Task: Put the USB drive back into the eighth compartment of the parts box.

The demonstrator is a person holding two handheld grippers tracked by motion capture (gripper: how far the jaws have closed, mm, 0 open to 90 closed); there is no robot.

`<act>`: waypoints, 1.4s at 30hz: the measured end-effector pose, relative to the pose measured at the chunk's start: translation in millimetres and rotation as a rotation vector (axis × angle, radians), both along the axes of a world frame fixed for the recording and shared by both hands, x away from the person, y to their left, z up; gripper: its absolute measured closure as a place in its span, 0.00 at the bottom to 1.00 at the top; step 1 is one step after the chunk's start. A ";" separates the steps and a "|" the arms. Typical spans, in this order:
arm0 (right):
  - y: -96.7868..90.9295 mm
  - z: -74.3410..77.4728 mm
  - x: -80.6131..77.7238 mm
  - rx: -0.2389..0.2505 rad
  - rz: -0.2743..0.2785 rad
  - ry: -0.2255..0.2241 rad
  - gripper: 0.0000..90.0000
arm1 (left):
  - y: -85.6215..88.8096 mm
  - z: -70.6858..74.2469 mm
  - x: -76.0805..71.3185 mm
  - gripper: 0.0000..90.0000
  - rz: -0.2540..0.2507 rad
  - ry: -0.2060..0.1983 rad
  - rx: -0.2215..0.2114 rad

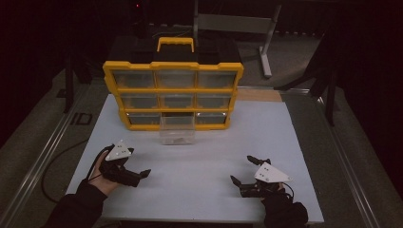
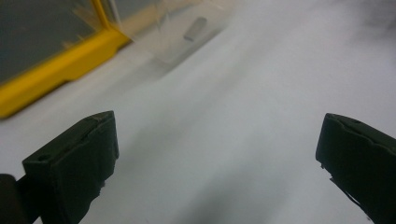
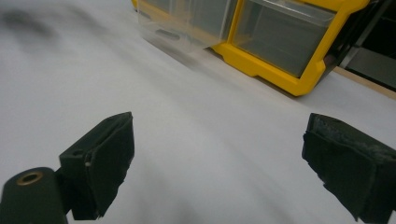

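Left hand-held gripper (image 1: 142, 175) and right hand-held gripper (image 1: 241, 170) rest low on the white tabletop (image 1: 199, 185), well apart, jaws spread, nothing held. Yellow drawer organizer (image 1: 173, 92) stands at the far edge; one clear drawer (image 1: 177, 130) is pulled out in front of it, bottom middle. Left gripper view: jaws wide apart, empty, drawer (image 2: 187, 32) ahead, small item inside, blurred. Right gripper view: jaws wide, empty, organizer (image 3: 280, 42) and drawer (image 3: 177, 30) ahead.
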State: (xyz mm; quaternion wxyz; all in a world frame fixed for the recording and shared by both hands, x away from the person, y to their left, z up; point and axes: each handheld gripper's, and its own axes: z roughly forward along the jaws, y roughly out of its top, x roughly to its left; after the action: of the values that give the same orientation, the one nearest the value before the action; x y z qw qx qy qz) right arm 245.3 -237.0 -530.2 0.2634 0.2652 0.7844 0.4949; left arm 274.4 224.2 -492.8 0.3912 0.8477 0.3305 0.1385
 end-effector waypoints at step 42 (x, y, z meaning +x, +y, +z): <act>1.1 0.0 -0.4 -0.008 0.006 -0.003 0.11 | 17.5 -38.9 -47.9 0.00 0.109 -0.077 -0.034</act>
State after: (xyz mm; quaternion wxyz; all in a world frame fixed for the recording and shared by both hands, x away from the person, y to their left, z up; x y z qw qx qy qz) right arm 244.9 -235.9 -530.2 0.2643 0.2613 0.7867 0.4929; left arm 226.5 241.7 -531.7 0.4099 0.8157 0.3630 0.1866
